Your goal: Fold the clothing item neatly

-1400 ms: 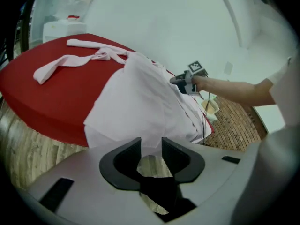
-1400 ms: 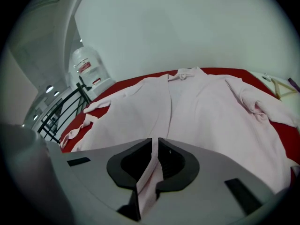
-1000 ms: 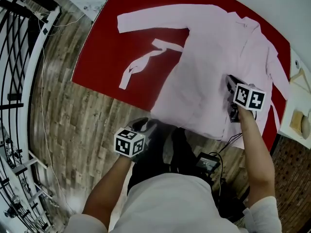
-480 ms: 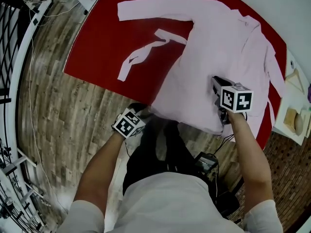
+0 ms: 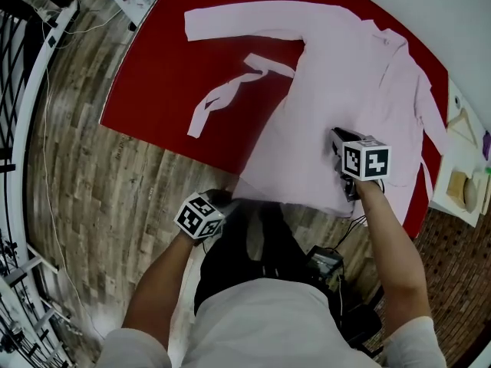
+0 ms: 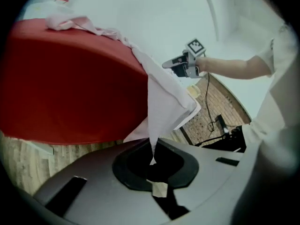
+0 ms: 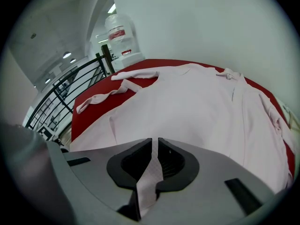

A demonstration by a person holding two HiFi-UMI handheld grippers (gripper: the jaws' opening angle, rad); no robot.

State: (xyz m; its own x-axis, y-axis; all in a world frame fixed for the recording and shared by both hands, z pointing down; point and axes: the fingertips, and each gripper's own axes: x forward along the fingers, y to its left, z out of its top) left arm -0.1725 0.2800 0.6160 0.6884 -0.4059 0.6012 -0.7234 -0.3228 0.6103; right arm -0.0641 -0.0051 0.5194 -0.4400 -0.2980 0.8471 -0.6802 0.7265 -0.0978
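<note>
Pink robe (image 5: 345, 106) spread flat on red surface (image 5: 153, 83), collar far, hem near and overhanging the near edge; one sleeve (image 5: 238, 23) stretched out to the left; belt (image 5: 230, 94) lying on the red, left of the body. Left gripper (image 6: 152, 159) jaws just closed, pinching a thin fold of hem, seemingly the near-left corner, head view blurred there; right gripper (image 7: 154, 146) jaws together on a strip of hem further right; wooden floor (image 5: 100, 205) below.

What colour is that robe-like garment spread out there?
Pale pink. The garment lies on a red surface; the head view shows it best.
</note>
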